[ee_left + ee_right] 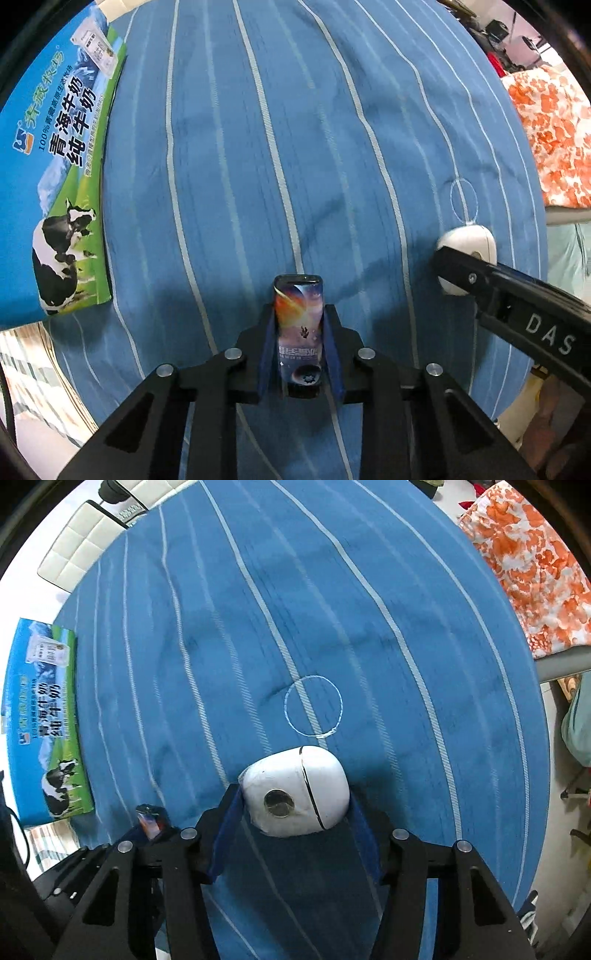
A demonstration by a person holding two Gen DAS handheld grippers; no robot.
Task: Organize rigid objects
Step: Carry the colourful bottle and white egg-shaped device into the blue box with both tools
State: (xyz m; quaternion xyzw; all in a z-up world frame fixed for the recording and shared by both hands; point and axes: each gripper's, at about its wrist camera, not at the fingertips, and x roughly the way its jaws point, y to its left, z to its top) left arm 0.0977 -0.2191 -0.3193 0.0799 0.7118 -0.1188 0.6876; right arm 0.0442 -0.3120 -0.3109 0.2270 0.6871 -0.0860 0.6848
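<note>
- A blue milk carton box (55, 177) lies flat at the left edge of a blue striped cloth (295, 147); its contents cannot be seen.
- The left gripper (299, 332) is clamped on a slim space-printed case (299, 325), lifted above the cloth.
- The right gripper (295, 805) squeezes a white rounded case (295, 790) just beside a chalk circle (314, 705).
- An orange floral fabric (528, 561) is cut off at the right.

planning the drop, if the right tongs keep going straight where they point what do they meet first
Likely the chalk circle drawn on the blue striped cloth, just ahead of the white case they hold; nothing else shows in that line, though depth is unclear.
</note>
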